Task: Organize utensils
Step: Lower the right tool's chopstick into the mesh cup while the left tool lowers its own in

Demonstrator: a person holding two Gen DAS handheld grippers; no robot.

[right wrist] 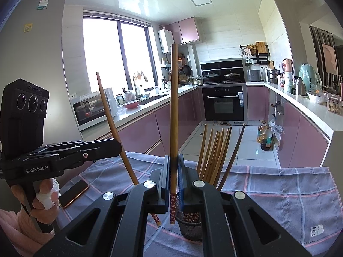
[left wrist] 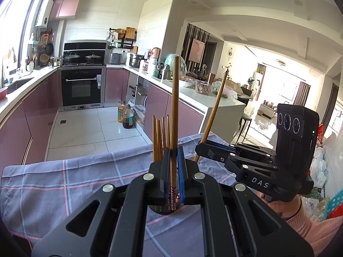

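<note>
Most chopsticks already stand bunched in the mesh holder (right wrist: 190, 227) on the checked cloth (right wrist: 278, 192); two seem left to drop in. The left gripper (left wrist: 174, 171) is clamped on one chopstick (left wrist: 175, 107), upright just over the holder. The right gripper (right wrist: 174, 177) pinches another chopstick (right wrist: 174, 107) just beside the rim. Both are brown with red floral ends.

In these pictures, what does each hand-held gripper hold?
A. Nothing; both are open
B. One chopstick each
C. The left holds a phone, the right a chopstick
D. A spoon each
B: the left hand-held gripper is shut on one upright chopstick, and the right hand-held gripper is shut on another chopstick; more chopsticks stand in the mesh holder.
</note>
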